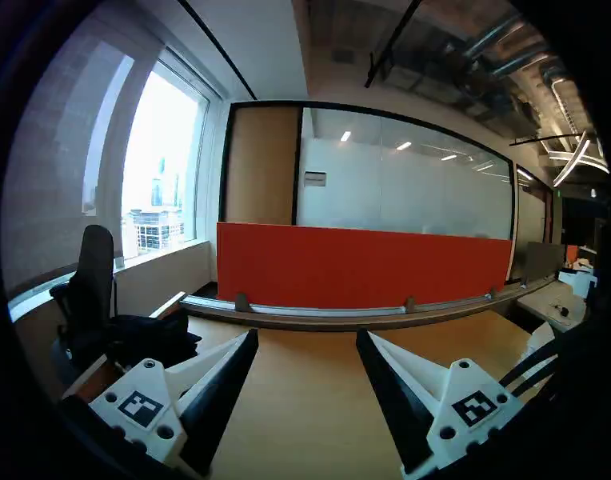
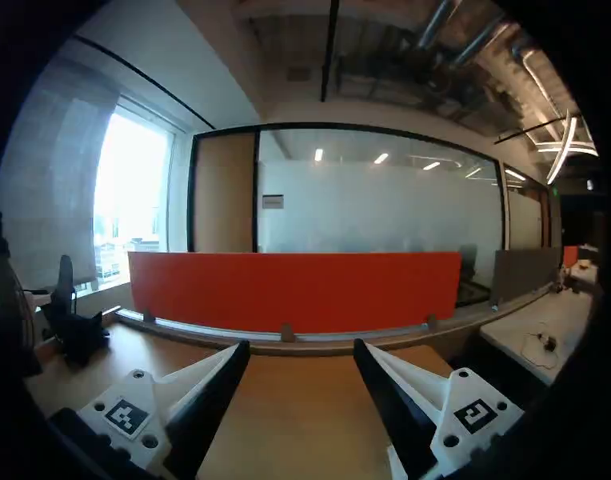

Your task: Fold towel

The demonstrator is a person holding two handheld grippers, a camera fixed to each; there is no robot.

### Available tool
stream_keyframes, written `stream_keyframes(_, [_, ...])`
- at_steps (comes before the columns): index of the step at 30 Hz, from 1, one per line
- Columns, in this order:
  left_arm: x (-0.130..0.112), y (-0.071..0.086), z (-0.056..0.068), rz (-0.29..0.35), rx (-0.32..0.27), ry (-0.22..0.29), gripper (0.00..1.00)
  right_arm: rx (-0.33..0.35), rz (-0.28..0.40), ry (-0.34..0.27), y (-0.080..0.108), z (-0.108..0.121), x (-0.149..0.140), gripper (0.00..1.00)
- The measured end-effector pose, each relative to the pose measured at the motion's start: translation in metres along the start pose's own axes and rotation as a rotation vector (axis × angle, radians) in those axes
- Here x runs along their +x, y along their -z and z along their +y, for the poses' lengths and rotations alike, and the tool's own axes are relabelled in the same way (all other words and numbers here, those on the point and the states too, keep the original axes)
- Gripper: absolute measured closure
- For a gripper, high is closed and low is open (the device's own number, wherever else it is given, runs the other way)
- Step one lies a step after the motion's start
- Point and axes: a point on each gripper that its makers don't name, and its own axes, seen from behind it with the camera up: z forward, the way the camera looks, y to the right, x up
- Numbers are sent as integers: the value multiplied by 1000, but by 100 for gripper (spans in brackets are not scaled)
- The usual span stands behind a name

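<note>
In the left gripper view, the left gripper was nearest the lens. Its two fingers were spread wide apart, nothing was held between them, and only bare desk showed in the gap. Each finger was a white wedge-shaped body with a black inner face tapering to a point, and each carried a square black-and-white marker near its base. The desk surface was smooth, light-brown wood. From left to right beyond it stood a black office chair beside a bright window, a dark bundle on the desk's left edge, a flat orange divider above a metal rail along the far edge, and a white desk at far right. A frosted glass wall rose behind the divider. In the right gripper view, the right gripper was likewise nearest the lens. Its jaws were held open to a similar width over the same wooden surface and gripped nothing. Its fingers had the same white-and-black wedge shape with square markers. A dark object stood at the left, the orange divider spanned the middle, and a grey panel and the white desk with a thin cable lay to the right. Where the towel lay could not be told.
</note>
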Motion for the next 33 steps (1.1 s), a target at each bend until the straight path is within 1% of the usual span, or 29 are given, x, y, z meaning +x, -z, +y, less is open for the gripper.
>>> stream_keyframes(9, [5, 1, -2, 28, -5, 0, 10, 0, 0, -11, -4, -10, 2, 0])
stream_keyframes(18, [3, 0, 5, 61, -33, -14, 10, -8, -5, -24, -7, -18, -3, 0])
stream_keyframes(21, [-1, 0, 5, 65, -37, -21, 10, -2, -12, -26, -7, -24, -6, 0])
stream_keyframes(27, [-11, -2, 4, 72, -39, -27, 10, -4, -12, 4, -4, -33, -7, 0])
stream_keyframes(33, [-27, -2, -4, 88, -33, -31, 10, 2, -15, 14, 3, -45, -12, 0])
